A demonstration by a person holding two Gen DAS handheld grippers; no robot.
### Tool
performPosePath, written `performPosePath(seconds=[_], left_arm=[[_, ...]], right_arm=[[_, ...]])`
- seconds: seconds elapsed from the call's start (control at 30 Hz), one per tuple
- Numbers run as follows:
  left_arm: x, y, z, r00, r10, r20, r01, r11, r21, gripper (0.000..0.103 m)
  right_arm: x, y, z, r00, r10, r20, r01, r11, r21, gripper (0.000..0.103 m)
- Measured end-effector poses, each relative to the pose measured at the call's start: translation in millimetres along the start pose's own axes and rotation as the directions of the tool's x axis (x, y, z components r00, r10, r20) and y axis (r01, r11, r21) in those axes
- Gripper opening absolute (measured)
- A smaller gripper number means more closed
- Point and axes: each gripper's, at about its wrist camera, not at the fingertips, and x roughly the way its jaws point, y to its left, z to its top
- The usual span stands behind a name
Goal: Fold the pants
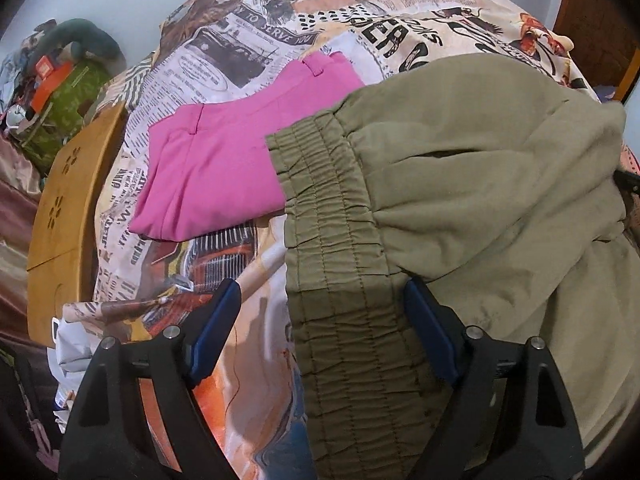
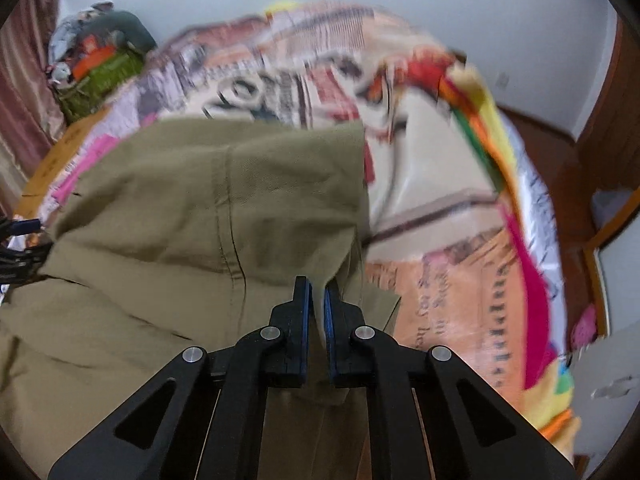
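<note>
Olive-green pants (image 1: 460,208) lie on a bed with a newspaper-print cover (image 1: 256,40). Their elastic waistband (image 1: 344,280) runs between the fingers of my left gripper (image 1: 320,300), which is open and astride it. In the right wrist view the pants (image 2: 200,208) are partly lifted and folded over. My right gripper (image 2: 317,292) is shut on a fold of the olive fabric near the hem. The left gripper shows at the left edge of the right wrist view (image 2: 20,240).
Folded pink pants (image 1: 224,160) lie on the bed beyond the waistband. A wooden board (image 1: 68,200) stands at the bed's left edge. A pile of clutter with a green box (image 1: 68,96) sits far left. A bright striped blanket (image 2: 500,168) lies at right.
</note>
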Motion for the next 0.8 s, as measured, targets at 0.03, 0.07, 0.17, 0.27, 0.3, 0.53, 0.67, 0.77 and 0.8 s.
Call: performPosePath(seconds=[0.03, 0.07, 0.17, 0.27, 0.3, 0.53, 0.67, 0.77, 0.8], left_arm=[[2, 0, -1, 1.0, -0.002, 0.0, 0.002, 1.0, -0.001, 0.085], [3, 0, -1, 1.0, -0.004, -0.001, 0.004, 1.0, -0.002, 0.085], [3, 1, -2, 1.0, -0.014, -0.001, 0.014, 1.0, -0.004, 0.085], [-5, 3, -1, 1.0, -0.017, 0.008, 0.017, 1.0, 0.013, 0.085], [-9, 4, -1, 1.0, -0.019, 0.007, 0.019, 1.0, 0.016, 0.085], [-50, 31, 10, 0.994, -0.078, 0.077, 0.083, 0.995, -0.063, 0.085], [-61, 44, 29, 0.992, -0.033, 0.119, 0.043, 0.995, -0.087, 0.085], [-60, 49, 45, 0.992, -0.02, 0.128, 0.032, 0.995, -0.096, 0.085], [-58, 49, 49, 0.991, -0.02, 0.129, 0.033, 0.995, -0.098, 0.085]], right_arm=[[4, -1, -2, 1.0, 0.004, -0.013, -0.004, 1.0, 0.005, 0.006], [9, -1, -2, 1.0, 0.006, -0.03, -0.005, 1.0, 0.01, 0.006], [14, -3, 3, 0.998, 0.008, -0.055, -0.007, 1.0, 0.016, 0.006], [7, -5, 6, 0.998, 0.019, -0.068, -0.018, 1.0, 0.025, 0.006], [4, -5, 6, 0.997, 0.016, -0.07, -0.014, 1.0, 0.028, 0.008], [-40, -16, 4, 1.0, 0.004, -0.003, -0.004, 0.997, 0.074, 0.016], [-62, -22, 19, 0.998, 0.003, 0.068, -0.009, 0.996, 0.09, 0.027], [-72, -27, 33, 0.993, -0.001, 0.115, -0.011, 0.995, 0.099, 0.037], [-72, -28, 39, 0.992, 0.003, 0.126, -0.016, 0.994, 0.105, 0.038]])
